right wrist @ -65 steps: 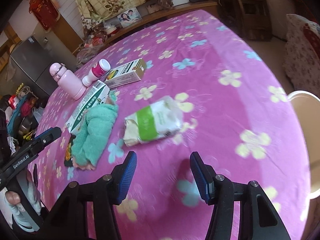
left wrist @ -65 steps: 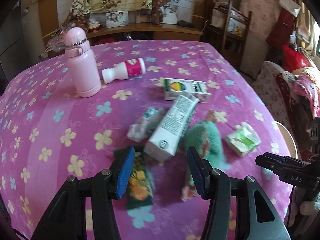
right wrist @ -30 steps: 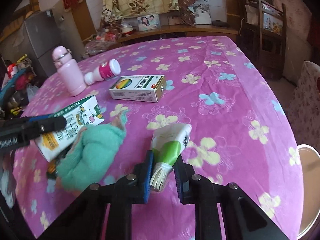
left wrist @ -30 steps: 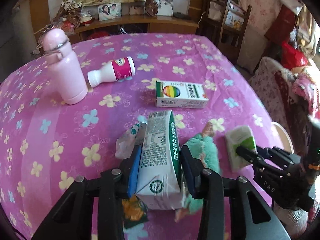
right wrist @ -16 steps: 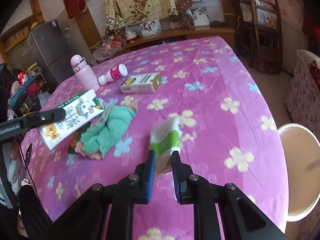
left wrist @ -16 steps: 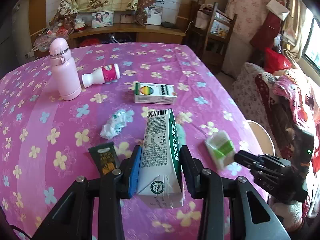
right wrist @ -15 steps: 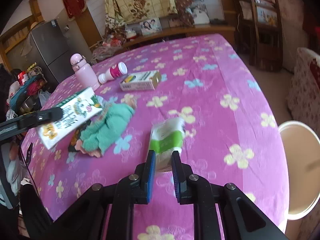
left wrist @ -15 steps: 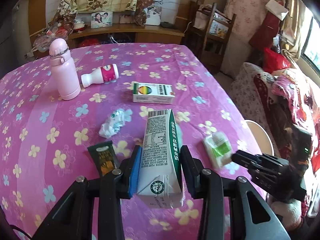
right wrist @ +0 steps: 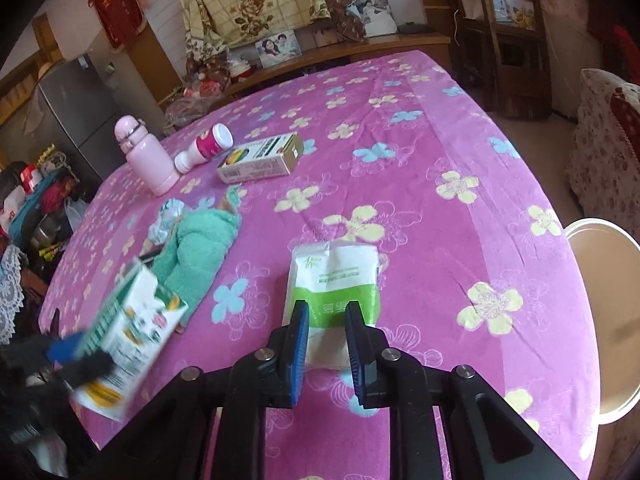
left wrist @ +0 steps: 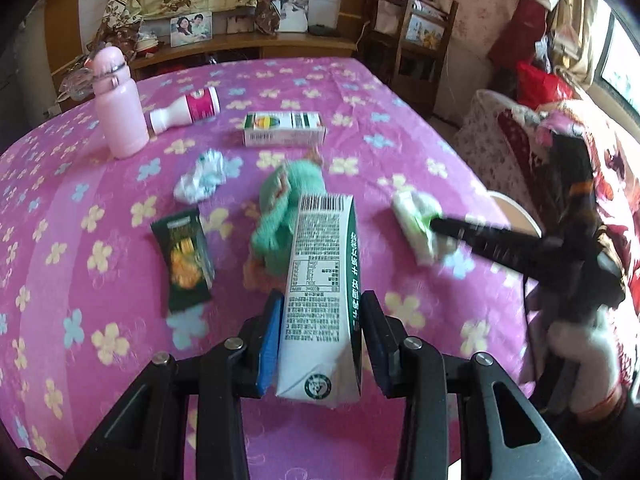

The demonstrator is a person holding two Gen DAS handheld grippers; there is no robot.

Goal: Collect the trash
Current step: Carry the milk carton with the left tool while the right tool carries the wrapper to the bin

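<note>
My left gripper (left wrist: 320, 340) is shut on a white and green milk carton (left wrist: 322, 280) and holds it above the pink flowered tablecloth (left wrist: 100, 280); the carton also shows in the right wrist view (right wrist: 128, 336). My right gripper (right wrist: 326, 336) is shut on a white and green tissue packet (right wrist: 334, 280), which also shows in the left wrist view (left wrist: 418, 224). A dark snack wrapper (left wrist: 184, 258) and a crumpled white wrapper (left wrist: 202, 176) lie on the cloth.
A teal knitted cloth (left wrist: 284, 204), a small carton box (left wrist: 284, 130), a white and pink bottle (left wrist: 186, 112) and a pink flask (left wrist: 120, 108) are on the table. A round white bin rim (right wrist: 608, 320) stands beside the table's right edge. A wooden chair (left wrist: 416, 40) stands behind.
Both grippers have drawn back toward me with their loads. The milk carton and the tissue packet have come nearer the table's front edge.
</note>
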